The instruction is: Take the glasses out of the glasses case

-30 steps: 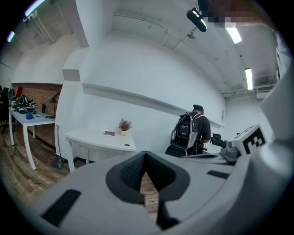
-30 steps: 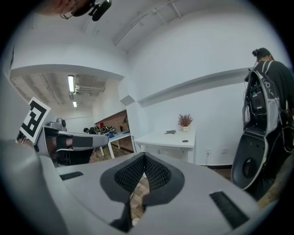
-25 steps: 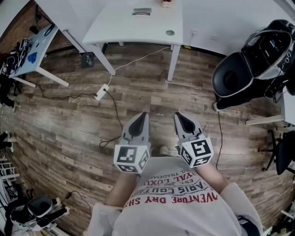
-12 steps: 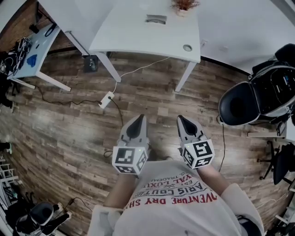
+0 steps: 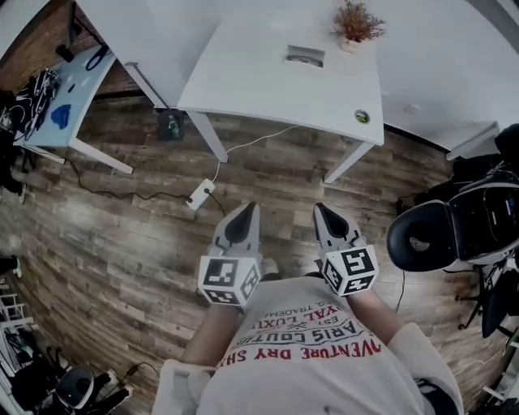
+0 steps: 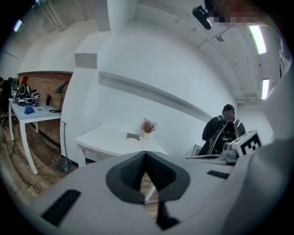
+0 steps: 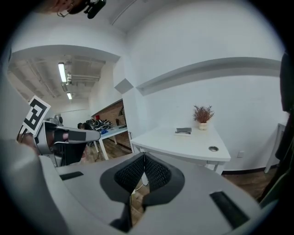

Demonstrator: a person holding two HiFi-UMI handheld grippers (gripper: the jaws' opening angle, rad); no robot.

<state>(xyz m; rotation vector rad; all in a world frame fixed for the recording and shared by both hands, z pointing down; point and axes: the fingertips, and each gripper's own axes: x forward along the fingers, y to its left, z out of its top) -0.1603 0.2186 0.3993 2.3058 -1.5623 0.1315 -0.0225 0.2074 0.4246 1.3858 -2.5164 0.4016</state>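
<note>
A dark grey glasses case lies shut on the far part of a white table, beside a small potted plant. The case also shows small in the left gripper view and the right gripper view. My left gripper and right gripper are held side by side in front of my chest, over the wooden floor, well short of the table. In both gripper views the jaws meet at the tips, left gripper and right gripper, with nothing between them.
A black office chair stands at the right. A white power strip and its cables lie on the floor before the table. Another white table with clutter stands at the left. A person with a backpack stands at the right.
The view has moved forward: the white table with the case and plant has come nearer and lower in the head view. Both grippers keep their pose in front of my chest.
</note>
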